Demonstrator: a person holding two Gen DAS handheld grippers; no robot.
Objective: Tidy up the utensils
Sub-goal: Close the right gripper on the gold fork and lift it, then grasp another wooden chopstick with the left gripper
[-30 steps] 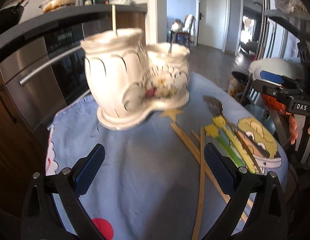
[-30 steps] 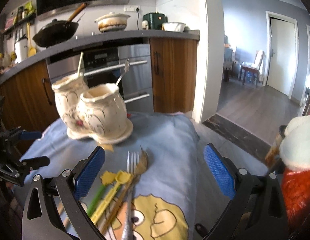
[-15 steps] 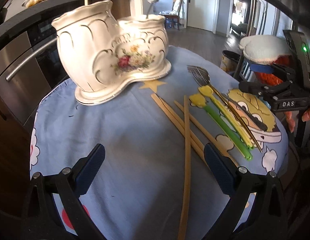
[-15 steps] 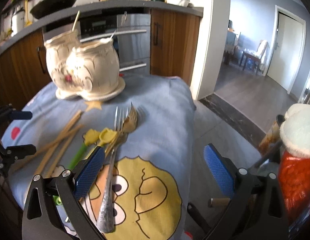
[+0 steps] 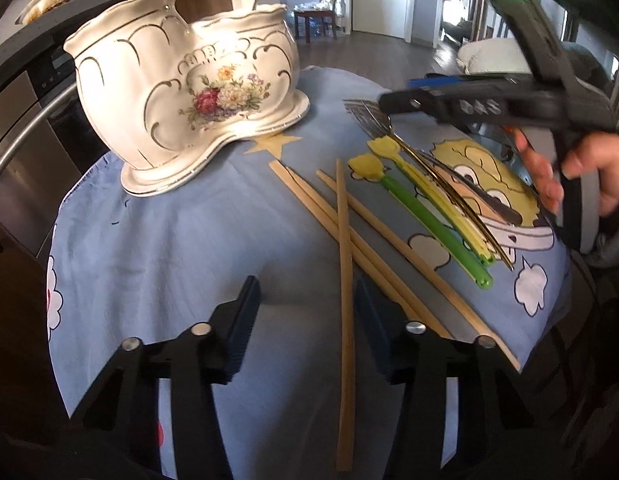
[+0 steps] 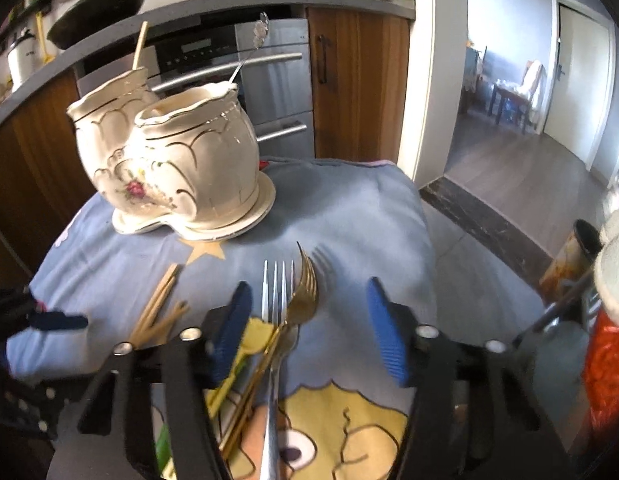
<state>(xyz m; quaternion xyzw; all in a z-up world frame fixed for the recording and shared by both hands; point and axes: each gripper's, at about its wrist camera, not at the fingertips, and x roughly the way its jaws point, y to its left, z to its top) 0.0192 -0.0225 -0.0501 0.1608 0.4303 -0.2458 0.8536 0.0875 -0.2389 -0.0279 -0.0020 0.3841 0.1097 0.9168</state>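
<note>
A white floral two-pot ceramic holder (image 5: 189, 92) stands at the back of the blue cloth; it also shows in the right wrist view (image 6: 177, 164), with a chopstick and a spoon handle sticking up. Several wooden chopsticks (image 5: 345, 248) lie crossed on the cloth. My left gripper (image 5: 305, 320) is open, straddling one chopstick, low over the cloth. Beside the chopsticks lie two yellow-green utensils (image 5: 425, 208), a silver fork (image 6: 275, 292) and a gold fork (image 6: 305, 288). My right gripper (image 6: 309, 320) is open around the fork heads.
The cloth-covered round table (image 5: 169, 240) drops off on all sides. An oven and wooden cabinets (image 6: 277, 80) stand behind the holder. A red and white object (image 6: 609, 340) sits off the table's right edge.
Both grippers have lowered toward the table and narrowed their jaws. The left one now straddles a chopstick; the right one has come over the fork heads.
</note>
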